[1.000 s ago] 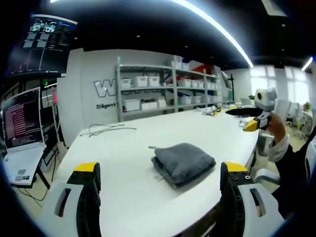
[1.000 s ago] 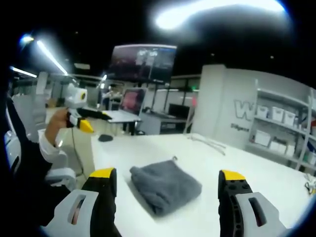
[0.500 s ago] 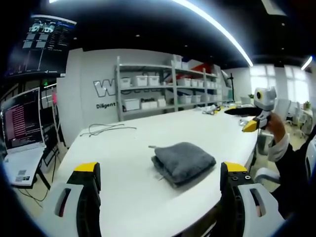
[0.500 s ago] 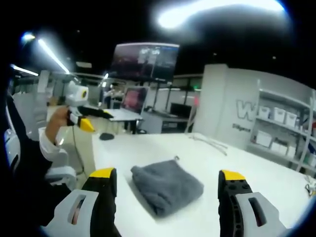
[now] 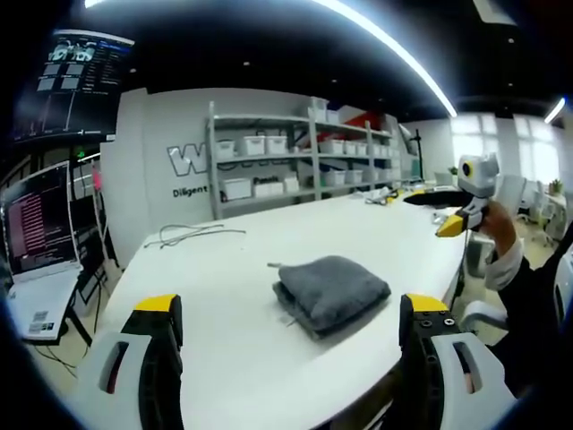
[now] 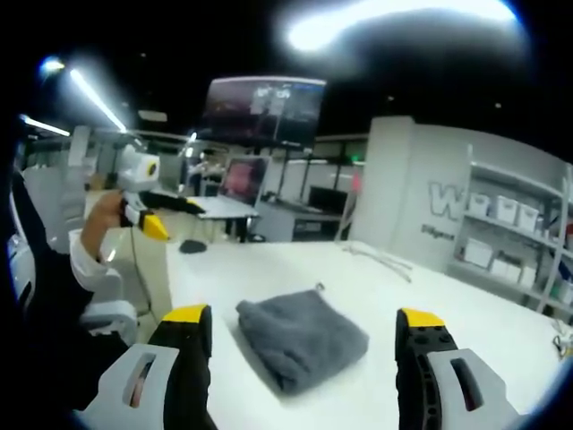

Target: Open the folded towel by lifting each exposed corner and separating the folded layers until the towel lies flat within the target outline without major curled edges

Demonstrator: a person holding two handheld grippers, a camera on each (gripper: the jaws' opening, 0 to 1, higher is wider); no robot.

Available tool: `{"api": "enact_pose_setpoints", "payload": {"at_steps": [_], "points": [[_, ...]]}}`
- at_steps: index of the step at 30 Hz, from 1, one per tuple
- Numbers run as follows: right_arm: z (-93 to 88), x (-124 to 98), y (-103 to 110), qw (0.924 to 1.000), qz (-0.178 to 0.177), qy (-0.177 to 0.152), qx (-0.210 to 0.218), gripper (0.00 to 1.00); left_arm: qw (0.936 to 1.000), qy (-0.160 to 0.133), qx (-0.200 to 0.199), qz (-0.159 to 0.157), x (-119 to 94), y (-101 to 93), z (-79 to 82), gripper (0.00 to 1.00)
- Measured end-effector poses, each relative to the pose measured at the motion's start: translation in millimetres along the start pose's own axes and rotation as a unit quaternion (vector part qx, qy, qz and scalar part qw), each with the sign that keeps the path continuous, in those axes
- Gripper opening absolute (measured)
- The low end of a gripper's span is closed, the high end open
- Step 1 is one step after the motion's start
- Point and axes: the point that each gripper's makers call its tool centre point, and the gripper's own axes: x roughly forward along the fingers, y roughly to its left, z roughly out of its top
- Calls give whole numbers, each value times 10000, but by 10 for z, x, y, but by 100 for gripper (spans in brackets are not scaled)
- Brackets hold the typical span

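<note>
Folded grey towel lies on the white table near its edge; left gripper and right gripper hover, fingers apart (nothing held). Risk: pinching several layers together drags the bundle off the edge.

Bright indoor light from a long white ceiling strip light (blown-out glare in the right gripper view). The glossy white table reflects it evenly with soft shadows. Fisheye bending at the edges; the right gripper view is slightly softer.
</note>
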Motion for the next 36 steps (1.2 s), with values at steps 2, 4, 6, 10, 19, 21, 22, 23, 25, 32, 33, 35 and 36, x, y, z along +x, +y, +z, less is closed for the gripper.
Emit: {"api": "enact_pose_setpoints", "payload": {"at_steps": [2,4,6,10,19,21,22,23,25,32,33,35,36], "points": [[-4,4,-5,10000,-6,5,1,85,10000,-3,6,8,-4,1,2,99],[-10,12,-10,10000,-13,10,3,84,10000,-3,9,17,-9,6,4,99],[-19,22,-11,10000,-28,19,-1,84,10000,-7,10,24,-14,10,7,99],[-22,30,9,10000,-11,19,-7,84,10000,-22,21,33,-29,4,15,99],[-43,60,44,10000,21,43,-19,83,10000,-28,26,14,-22,0,17,99],[-42,64,56,10000,37,45,-26,83,10000,-34,31,1,-26,-8,21,99],[-40,64,59,10000,41,43,-30,83,10000,-38,30,2,-26,-9,23,99],[-37,66,60,10000,41,40,-33,83,10000,-43,31,6,-28,-8,26,99],[-32,68,60,10000,48,43,-54,83,10000,-52,42,16,-30,-14,30,99],[-7,62,35,9999,34,34,-92,83,10000,-65,50,26,-22,-17,32,99],[-4,62,29,9999,26,32,-95,83,10000,-61,52,20,-21,-19,31,99],[-2,63,22,9999,22,26,-96,83,10000,-57,55,14,-18,-22,30,99],[-5,66,20,9999,24,30,-96,83,10000,-56,55,14,-15,-19,32,99]]}}
